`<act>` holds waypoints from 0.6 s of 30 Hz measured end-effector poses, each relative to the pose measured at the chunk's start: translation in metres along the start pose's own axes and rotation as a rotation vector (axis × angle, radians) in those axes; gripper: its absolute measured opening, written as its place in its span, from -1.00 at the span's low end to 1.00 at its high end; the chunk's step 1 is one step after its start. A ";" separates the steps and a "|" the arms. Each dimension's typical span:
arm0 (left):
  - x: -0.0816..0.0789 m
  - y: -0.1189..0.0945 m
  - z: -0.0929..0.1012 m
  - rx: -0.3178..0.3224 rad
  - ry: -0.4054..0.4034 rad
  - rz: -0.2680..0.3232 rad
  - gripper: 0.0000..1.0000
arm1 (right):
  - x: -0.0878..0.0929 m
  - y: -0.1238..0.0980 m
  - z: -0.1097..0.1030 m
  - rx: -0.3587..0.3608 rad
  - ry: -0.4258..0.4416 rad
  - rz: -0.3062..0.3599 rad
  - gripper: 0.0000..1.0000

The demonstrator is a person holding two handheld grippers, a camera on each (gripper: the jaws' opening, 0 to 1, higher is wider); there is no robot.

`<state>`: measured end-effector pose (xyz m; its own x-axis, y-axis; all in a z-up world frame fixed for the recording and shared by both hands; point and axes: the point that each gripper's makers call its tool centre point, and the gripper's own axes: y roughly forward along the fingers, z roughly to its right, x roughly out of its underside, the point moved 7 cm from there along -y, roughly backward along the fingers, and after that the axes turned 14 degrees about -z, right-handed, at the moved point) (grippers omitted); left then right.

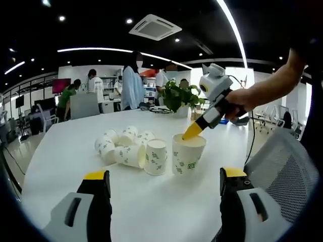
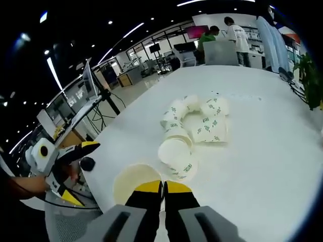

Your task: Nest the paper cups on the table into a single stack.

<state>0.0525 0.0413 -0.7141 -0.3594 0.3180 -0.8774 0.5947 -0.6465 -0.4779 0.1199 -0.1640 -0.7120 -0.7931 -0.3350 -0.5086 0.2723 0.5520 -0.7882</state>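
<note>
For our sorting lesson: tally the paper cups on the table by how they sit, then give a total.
upright cup: 1
upside-down cup: 1
lying cups: 5
Total: 7

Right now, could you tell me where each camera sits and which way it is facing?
Left gripper view: rides the open left gripper, low over the white table, facing the upright cup that the right gripper pinches; a forearm shows.
Right gripper view: rides the right gripper, looking down past the cup rim at the left gripper.
Shared: the toppled cups.
</note>
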 end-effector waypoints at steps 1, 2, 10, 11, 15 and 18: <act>0.000 0.000 0.000 0.000 0.003 -0.001 0.79 | 0.000 0.001 0.000 -0.001 0.001 -0.001 -1.00; 0.000 0.000 0.000 0.000 0.007 -0.004 0.79 | 0.000 0.003 -0.002 -0.006 0.004 -0.003 -1.00; -0.001 -0.003 -0.002 -0.007 0.003 -0.003 0.79 | -0.002 0.016 -0.004 -0.010 0.003 -0.014 -1.00; -0.001 -0.003 -0.002 -0.007 0.004 -0.002 0.79 | -0.002 0.018 -0.004 -0.008 0.000 -0.016 -1.00; -0.002 -0.003 0.000 -0.006 0.004 -0.005 0.79 | -0.001 0.021 -0.005 0.003 -0.011 -0.028 -1.00; -0.003 -0.003 0.000 -0.004 0.004 -0.008 0.78 | 0.001 0.024 -0.001 0.010 -0.012 -0.033 -1.00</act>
<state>0.0517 0.0419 -0.7104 -0.3611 0.3264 -0.8736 0.5949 -0.6408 -0.4853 0.1253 -0.1504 -0.7312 -0.7953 -0.3617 -0.4864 0.2515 0.5331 -0.8078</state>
